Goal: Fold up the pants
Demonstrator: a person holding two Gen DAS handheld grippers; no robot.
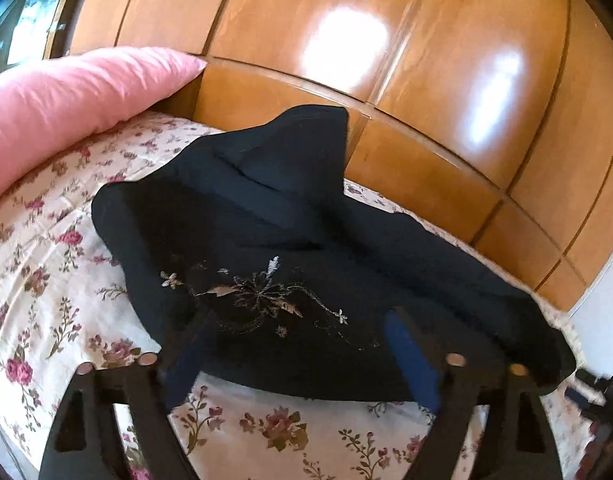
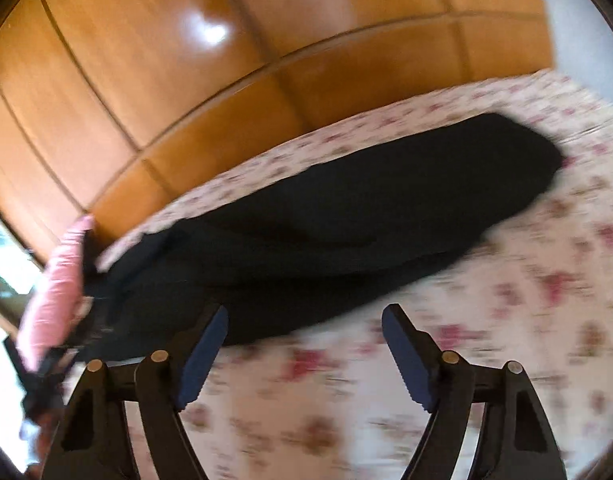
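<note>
Black embroidered fabric pants (image 1: 306,264): lying on floral-sheeted bed (image 1: 46,264).
Left tongs (image 1: 302,344): wide, I straddle the hem.
Right tongs (image 2: 306,344): wide, empty.
Technique: I pinch both layers.

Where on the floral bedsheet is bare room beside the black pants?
Bare floral bedsheet lies between the black embroidered pants and the near edge, around the open right gripper. Crowded: pink pillow at the pants' upper end; wooden wardrobe behind.

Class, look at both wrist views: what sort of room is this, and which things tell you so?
Most likely a bedroom: a floral bedsheet covers a bed, a pink pillow lies at its head, and wooden wardrobe doors stand behind.
</note>
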